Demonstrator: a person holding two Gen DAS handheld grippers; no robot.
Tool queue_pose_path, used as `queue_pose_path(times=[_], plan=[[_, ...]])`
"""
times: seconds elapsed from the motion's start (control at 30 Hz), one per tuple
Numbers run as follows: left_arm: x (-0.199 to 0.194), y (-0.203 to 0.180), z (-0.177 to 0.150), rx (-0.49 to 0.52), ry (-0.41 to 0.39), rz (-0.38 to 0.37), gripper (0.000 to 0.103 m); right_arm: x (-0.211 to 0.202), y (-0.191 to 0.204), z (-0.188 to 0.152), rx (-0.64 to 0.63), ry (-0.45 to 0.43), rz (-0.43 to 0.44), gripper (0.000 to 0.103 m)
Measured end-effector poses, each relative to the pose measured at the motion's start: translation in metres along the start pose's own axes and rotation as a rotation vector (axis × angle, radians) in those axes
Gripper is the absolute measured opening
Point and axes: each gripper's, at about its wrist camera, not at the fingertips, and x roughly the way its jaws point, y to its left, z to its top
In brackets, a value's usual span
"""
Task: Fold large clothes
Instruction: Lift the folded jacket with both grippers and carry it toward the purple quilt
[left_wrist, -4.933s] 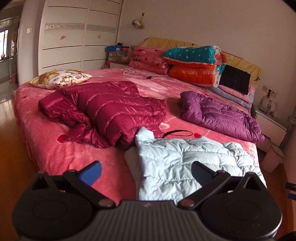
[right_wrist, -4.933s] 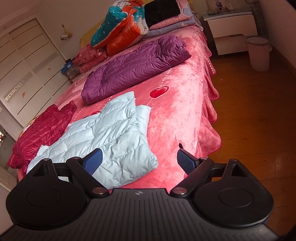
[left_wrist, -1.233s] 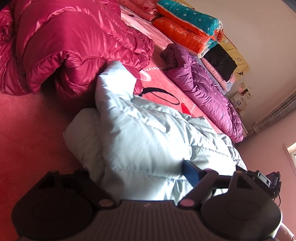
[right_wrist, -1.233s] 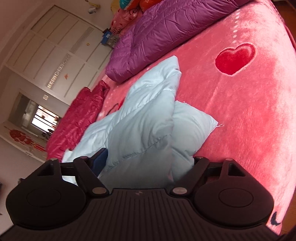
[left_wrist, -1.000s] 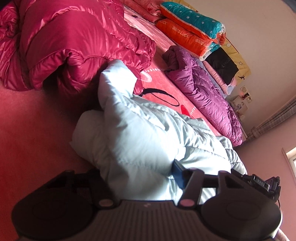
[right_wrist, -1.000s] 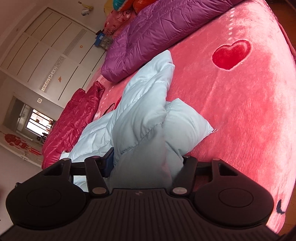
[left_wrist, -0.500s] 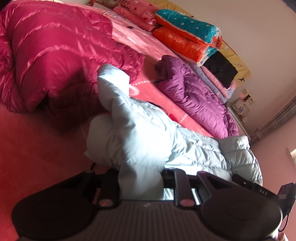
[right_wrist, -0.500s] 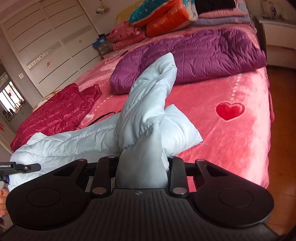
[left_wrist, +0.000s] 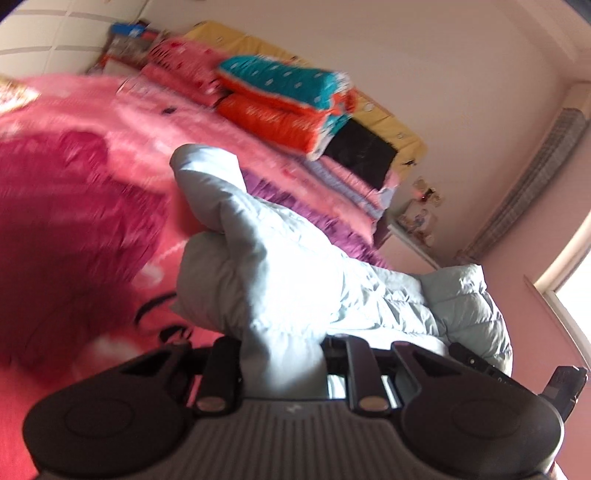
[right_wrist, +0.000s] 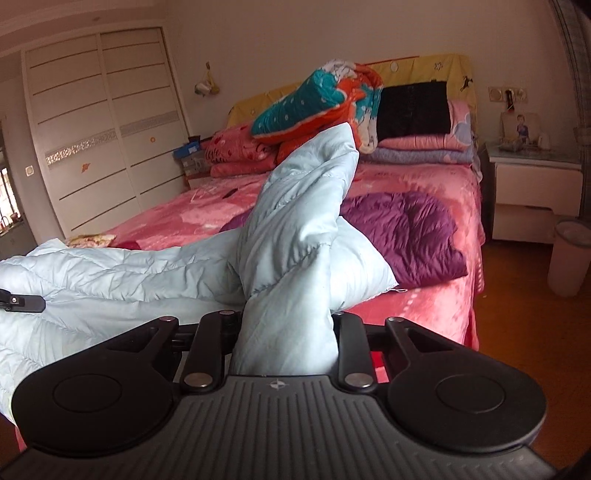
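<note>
The right gripper (right_wrist: 284, 332) was closing, its jaws pinched on a thick bunch of the pale blue down jacket (right_wrist: 295, 221). The left gripper (left_wrist: 282, 354) stood narrow and clamped on another bunch of that jacket (left_wrist: 258, 266). Between the two grips the jacket hung lifted over the near end of the pink bed (right_wrist: 436, 306), and one loose part stuck up past the right grip. The slick, puffy fabric looked likely to creep out of either pinch under its own weight. A slip on one side would probably drop that side and twist the fold. A purple jacket (right_wrist: 406, 229) lay just beyond, and a dark red one (left_wrist: 66, 206) lay to the left. Swung low, the dangling part might well drag across either.
</note>
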Motion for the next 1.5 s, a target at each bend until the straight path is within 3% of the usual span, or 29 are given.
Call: queue_pose_path(times=[0.2,0.4,0.57,0.7,0.8,1.03,1.2,1.33,1.43,1.5], plan=[[0.018,-0.055,0.064,0.113,-0.1,-0.052,0.018,-0.017,-0.02,0.067,-0.012,-0.156,-0.051,0.03],[0.075,-0.081,0.131,0.21,-0.173,-0.066,0.019,0.006,-0.044,0.131,-0.042,-0.276,-0.113,0.03],[0.144,-0.082,0.174,0.257,-0.253,-0.073,0.021,0.071,-0.071,0.177,-0.087,-0.334,-0.174,0.03],[0.214,-0.066,0.185,0.263,-0.249,-0.03,0.021,0.146,-0.1,0.199,-0.061,-0.351,-0.217,0.03],[0.266,-0.054,0.186,0.253,-0.221,0.004,0.021,0.206,-0.127,0.202,-0.037,-0.346,-0.267,0.03],[0.367,-0.013,0.182,0.2,-0.119,0.083,0.021,0.312,-0.167,0.179,-0.037,-0.189,-0.317,0.03],[0.407,-0.001,0.165,0.218,-0.075,0.13,0.023,0.351,-0.184,0.158,-0.044,-0.121,-0.338,0.03],[0.409,0.003,0.154,0.218,-0.072,0.151,0.035,0.38,-0.179,0.135,-0.076,-0.069,-0.367,0.033],[0.411,0.013,0.151,0.226,-0.073,0.178,0.05,0.386,-0.177,0.126,-0.086,-0.044,-0.388,0.043],[0.411,0.02,0.147,0.209,-0.056,0.191,0.053,0.386,-0.177,0.123,-0.078,-0.032,-0.404,0.059]])
